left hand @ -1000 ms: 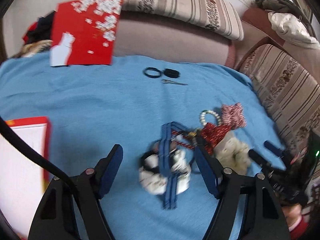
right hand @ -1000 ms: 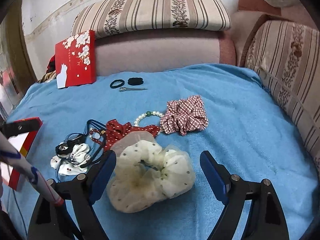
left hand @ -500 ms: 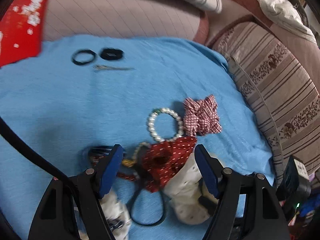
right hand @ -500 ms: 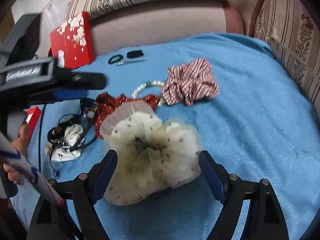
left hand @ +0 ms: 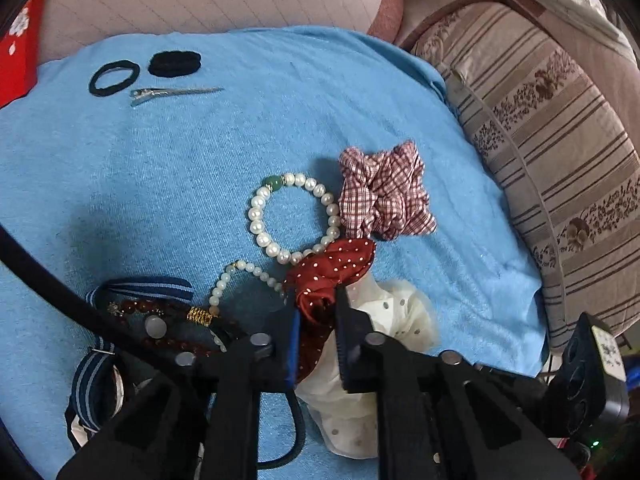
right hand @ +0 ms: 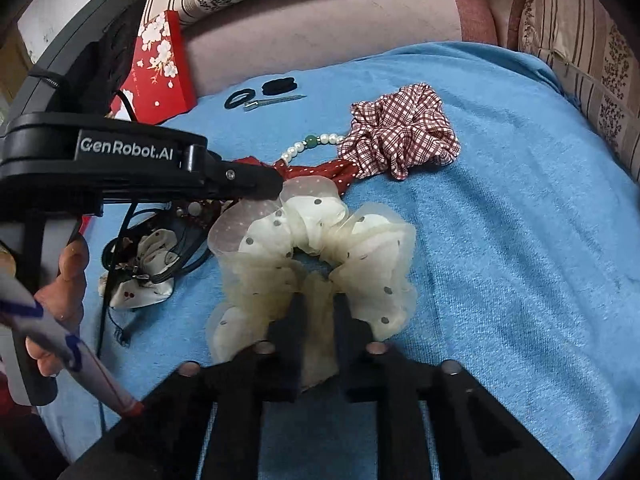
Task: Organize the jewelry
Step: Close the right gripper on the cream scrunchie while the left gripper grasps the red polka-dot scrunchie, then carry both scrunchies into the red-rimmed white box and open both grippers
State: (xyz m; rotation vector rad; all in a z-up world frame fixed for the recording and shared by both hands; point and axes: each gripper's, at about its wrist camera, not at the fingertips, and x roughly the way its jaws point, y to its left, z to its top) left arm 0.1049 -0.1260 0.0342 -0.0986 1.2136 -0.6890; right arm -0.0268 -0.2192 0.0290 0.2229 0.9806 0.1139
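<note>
The lower part of the red polka-dot scrunchie [left hand: 332, 276] is covered by the left gripper [left hand: 316, 312] fingers, and part of the cream dotted scrunchie [right hand: 312, 256] is hidden behind the right gripper [right hand: 318, 320]. The pearl bracelet [right hand: 316, 142] is largely concealed in the right wrist view. The red box [left hand: 18, 52] is cut off by the left wrist view's edge.
</note>
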